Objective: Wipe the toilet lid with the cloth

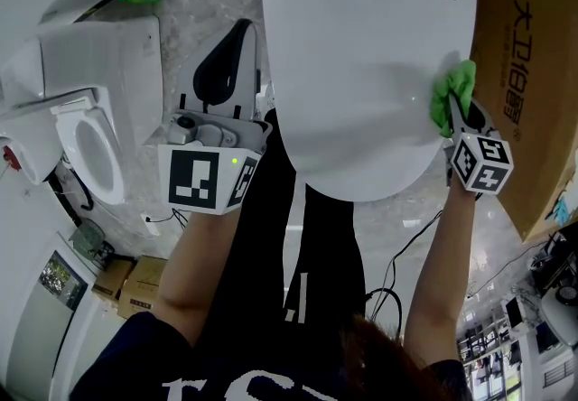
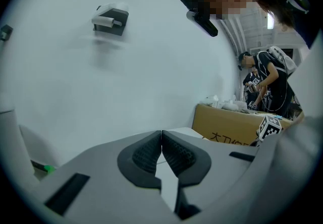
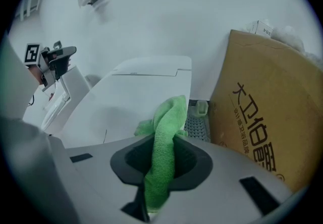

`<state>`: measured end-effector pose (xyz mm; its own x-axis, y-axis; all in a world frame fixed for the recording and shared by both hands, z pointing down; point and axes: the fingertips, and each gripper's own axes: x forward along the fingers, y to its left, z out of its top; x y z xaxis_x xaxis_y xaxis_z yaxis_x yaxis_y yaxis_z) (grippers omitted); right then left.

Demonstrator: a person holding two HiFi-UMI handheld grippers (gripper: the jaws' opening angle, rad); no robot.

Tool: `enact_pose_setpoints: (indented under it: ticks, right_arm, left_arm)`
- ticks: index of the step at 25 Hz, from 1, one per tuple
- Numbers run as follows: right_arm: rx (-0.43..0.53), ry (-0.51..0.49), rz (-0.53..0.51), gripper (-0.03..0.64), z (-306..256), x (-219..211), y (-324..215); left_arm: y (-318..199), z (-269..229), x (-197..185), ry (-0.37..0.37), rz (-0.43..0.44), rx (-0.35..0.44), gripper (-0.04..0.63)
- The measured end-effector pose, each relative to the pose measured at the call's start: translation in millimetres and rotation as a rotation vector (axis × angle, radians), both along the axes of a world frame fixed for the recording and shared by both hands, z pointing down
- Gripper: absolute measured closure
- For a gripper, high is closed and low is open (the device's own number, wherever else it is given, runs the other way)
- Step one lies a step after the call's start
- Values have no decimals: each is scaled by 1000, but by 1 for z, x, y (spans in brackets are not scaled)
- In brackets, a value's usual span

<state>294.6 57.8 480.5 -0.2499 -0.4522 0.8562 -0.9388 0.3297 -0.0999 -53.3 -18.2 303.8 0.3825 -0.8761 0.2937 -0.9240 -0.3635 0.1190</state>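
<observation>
Your right gripper [image 3: 160, 160] squeezes the soft green cloth [image 3: 166, 117] tight between its two jaws. The cloth sits on the right edge of the big white plastic toilet lid [image 1: 361, 65]. Your left gripper [image 2: 161, 137] has its jaws pressed together with nothing in them. It hangs just beside the lid's left edge. A brown cardboard box [image 1: 528, 74] stands just to the right of the lid.

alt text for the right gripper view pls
The right gripper clamps a green cloth between its jaws, the cloth's free end reaching toward a closed white toilet lid just ahead. A brown cardboard box with printed characters stands to the right, against a white wall.
</observation>
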Motion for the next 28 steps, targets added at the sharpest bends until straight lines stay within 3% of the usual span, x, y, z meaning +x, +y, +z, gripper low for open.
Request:
enact_pose_setpoints:
  ticks: [4,6,9,12,15,19,22,28]
  right_arm:
    - [1,101,-40,534,-3,3,1]
    - [25,103,-51,534,-12,-4,1]
    - [63,-47,-110,534,-37,-55,9]
    - [25,-235,-270,534,-50,-152,38]
    - [-38,-337,-405,534,-53,-241,69]
    - [-135,-427,-446,534,-33,-310,105]
    - [-196,-400,-497,534,-13,-327,127]
    - [-180,-379,-521,535,-9,-324,131]
  left_arm:
    - [2,-4,-5,0,-3,4,575]
    - [3,-6,-7,-3,-5,6,574]
    - [4,-8,-10,-6,-12,10,574]
    - [3,-10,-15,-6,-22,14,574]
    - [3,-12,-20,-5,-28,14,574]
    - [3,-12,-25,-4,-36,16,574]
    - [4,-11,-28,-1,-42,12,575]
    - [7,-9,-29,11,-53,7,575]
